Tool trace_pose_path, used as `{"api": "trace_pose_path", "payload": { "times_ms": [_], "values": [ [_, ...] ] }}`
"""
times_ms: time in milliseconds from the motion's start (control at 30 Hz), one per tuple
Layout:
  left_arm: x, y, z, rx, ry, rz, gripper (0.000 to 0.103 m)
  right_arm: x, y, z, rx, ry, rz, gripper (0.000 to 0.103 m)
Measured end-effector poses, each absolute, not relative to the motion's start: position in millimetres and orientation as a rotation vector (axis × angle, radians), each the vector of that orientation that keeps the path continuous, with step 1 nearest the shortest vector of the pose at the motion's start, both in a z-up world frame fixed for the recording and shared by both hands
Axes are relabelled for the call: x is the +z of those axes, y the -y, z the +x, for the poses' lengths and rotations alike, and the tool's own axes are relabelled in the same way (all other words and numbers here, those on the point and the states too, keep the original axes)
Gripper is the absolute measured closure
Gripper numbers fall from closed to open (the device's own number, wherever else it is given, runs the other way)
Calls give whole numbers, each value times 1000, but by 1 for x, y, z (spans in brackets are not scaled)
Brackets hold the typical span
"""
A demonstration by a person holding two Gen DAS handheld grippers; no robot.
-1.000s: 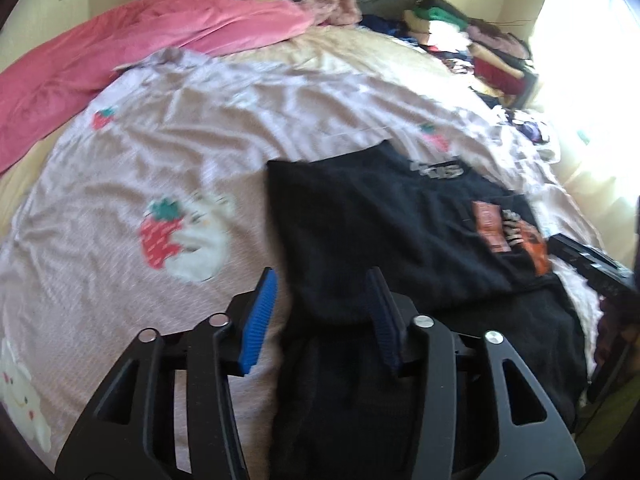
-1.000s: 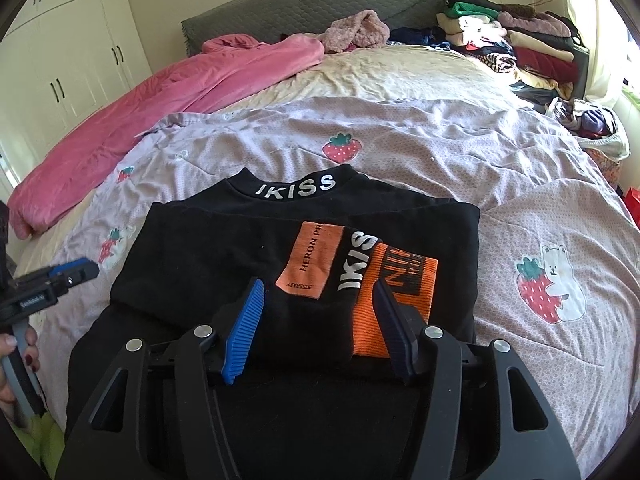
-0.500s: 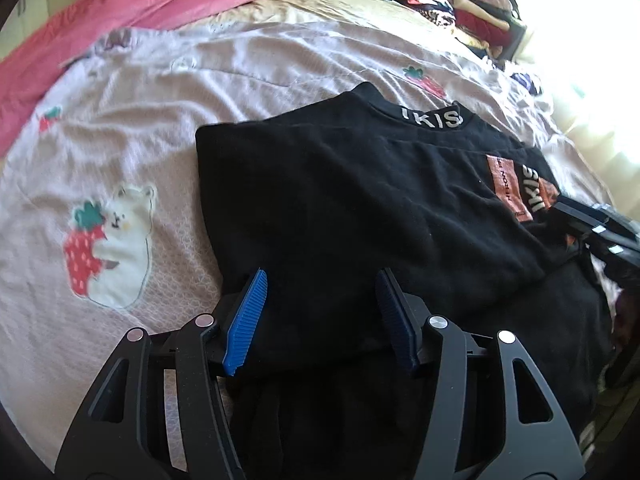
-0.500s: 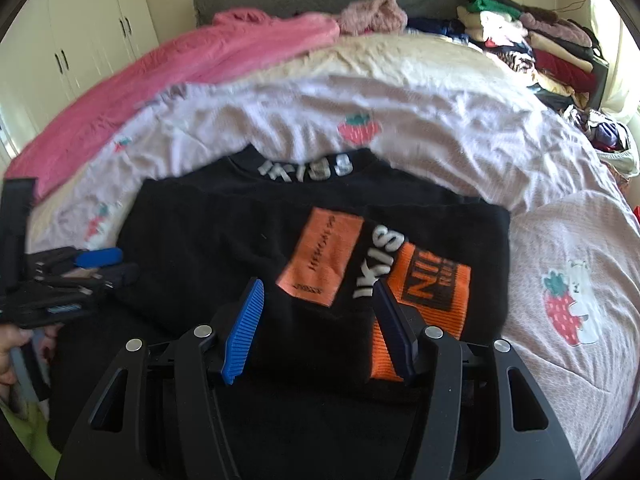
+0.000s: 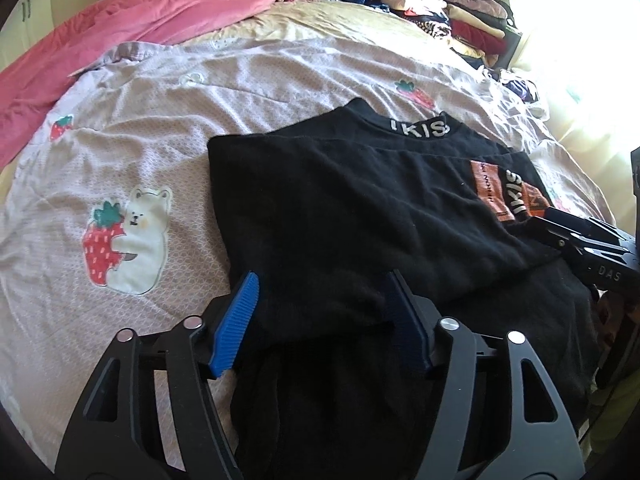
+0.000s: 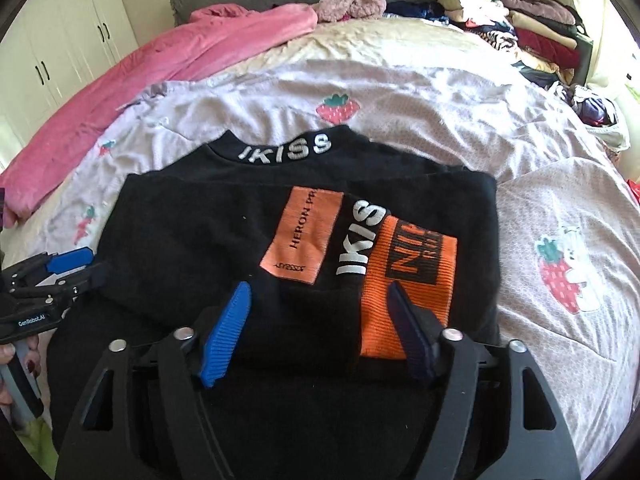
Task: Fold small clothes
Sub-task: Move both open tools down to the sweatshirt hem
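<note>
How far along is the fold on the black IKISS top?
Done: the black top lies on the strawberry quilt, sides folded in, an orange-cuffed sleeve across its front. In hand: the left gripper and right gripper are open, straddling the folded edge nearest them. Left: the bottom section still extends toward the cameras, so the final fold remains.

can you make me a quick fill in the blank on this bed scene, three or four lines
1. The white letters on the collar of the black sweater spell ____.
2. The patch reading HERON is coloured ____.
3. The bear printed on the lilac quilt hugs a ____.
4. The fingers of the right hand-held gripper stand ____ over the sweater's near edge.

Missing words: IKISS; orange; strawberry; open
</note>
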State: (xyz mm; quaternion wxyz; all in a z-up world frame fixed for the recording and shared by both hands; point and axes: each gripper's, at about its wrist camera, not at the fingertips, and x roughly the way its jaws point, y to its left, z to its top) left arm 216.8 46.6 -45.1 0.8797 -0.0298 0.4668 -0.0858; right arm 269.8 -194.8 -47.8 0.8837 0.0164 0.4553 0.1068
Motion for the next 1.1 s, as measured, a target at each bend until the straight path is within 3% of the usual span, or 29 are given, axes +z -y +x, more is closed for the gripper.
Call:
{"api": "trace_pose_path", "payload": {
  "times_ms": [133, 300, 1100],
  "values": [
    [-31, -49, 206, -142, -943, -47, 31, -31, 197, 256, 221, -901, 47, 19],
    [-13, -62, 192, -118, -911, -110, 10, -16, 201, 242, 208, -866, 60, 19],
    [22, -61, 103, -105, -831, -57, 9, 33, 231, 134, 159, -744, 21, 19]
  ]
}}
